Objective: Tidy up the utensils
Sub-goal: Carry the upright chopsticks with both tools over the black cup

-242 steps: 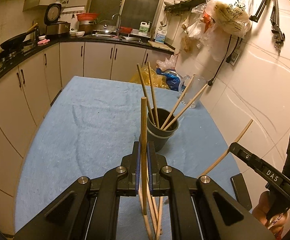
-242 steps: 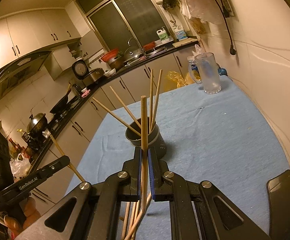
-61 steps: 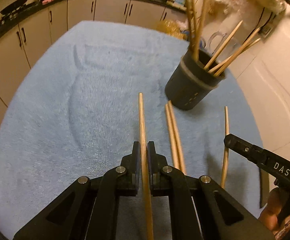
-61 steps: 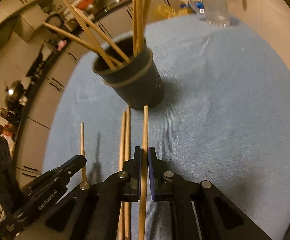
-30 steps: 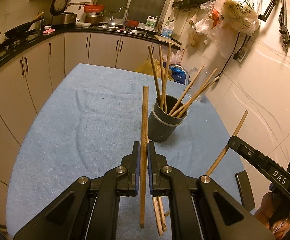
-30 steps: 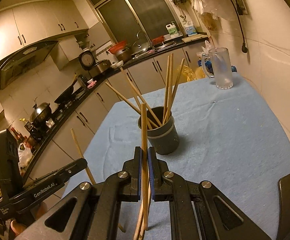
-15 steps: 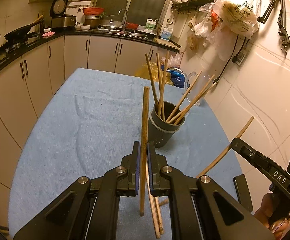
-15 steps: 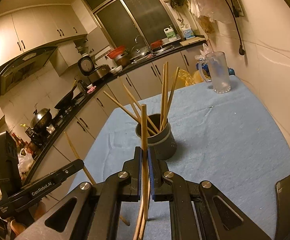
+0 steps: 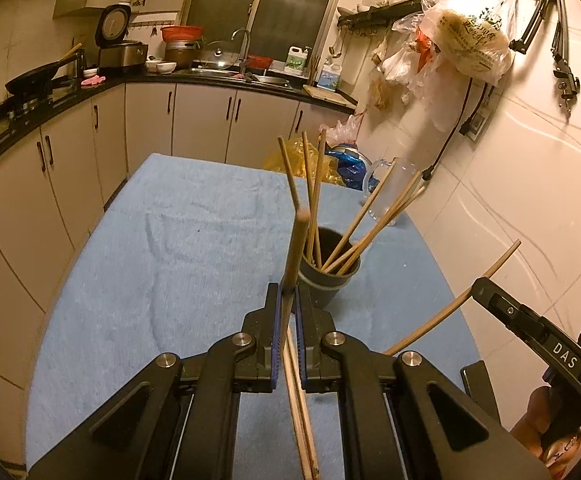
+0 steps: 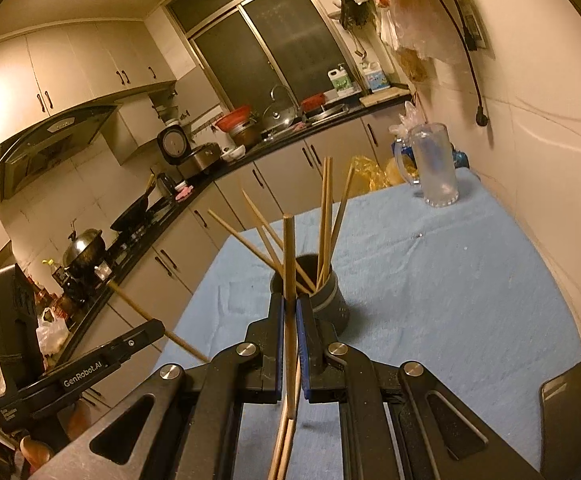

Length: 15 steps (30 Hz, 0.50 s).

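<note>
- Chopsticks: one clamped upright in the left gripper point(image 9: 287, 312), another pinched likewise in the right gripper point(image 10: 290, 320); jaws narrow on both sticks.
- Left stick point(image 9: 295, 256) gripped near mid-length, tip up, probably so the lower end can drop straight into the cup point(image 9: 328, 280).
- Right stick point(image 10: 289, 280) held the same way, in line with the cup just beyond the jaws.
- Both grippers raised above the blue cloth point(image 9: 162, 256), tilted down toward the cup; likely for clearance over the rim.
- Two loose sticks point(image 9: 300, 412) flat on the cloth under the left gripper, not yet collected.
- Seven or so sticks already in the cup, fanned left and right; splayed tops crowd the opening and may block an insertion.
- Glass mug point(image 10: 434, 168) at the far right corner of the table, well apart from the cup.
- Wall close on the right; cabinets and counter to the left and far side.
</note>
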### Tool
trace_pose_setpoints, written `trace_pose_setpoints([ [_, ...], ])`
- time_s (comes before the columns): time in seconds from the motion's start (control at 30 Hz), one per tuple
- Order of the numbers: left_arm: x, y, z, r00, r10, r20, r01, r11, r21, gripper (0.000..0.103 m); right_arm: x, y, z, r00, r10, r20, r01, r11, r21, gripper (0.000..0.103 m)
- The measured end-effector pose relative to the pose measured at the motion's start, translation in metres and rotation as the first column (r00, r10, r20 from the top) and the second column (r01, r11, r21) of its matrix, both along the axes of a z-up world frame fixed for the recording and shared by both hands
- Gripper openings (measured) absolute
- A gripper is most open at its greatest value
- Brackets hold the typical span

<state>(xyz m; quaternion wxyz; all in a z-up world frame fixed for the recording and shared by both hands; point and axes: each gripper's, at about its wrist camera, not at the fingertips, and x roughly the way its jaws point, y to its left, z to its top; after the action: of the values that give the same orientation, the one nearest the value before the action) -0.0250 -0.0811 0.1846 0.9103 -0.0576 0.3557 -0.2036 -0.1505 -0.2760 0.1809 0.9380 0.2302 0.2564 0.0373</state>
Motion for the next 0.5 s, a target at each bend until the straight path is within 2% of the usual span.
trace_pose_setpoints([
  [0.5,0.012,-0.006,0.03,0.999,-0.009,0.053,0.008,1.0,0.006,0.006,0.004,-0.014,0.023,0.999,-0.015,0.04,0.015,1.0,0.008,0.007],
])
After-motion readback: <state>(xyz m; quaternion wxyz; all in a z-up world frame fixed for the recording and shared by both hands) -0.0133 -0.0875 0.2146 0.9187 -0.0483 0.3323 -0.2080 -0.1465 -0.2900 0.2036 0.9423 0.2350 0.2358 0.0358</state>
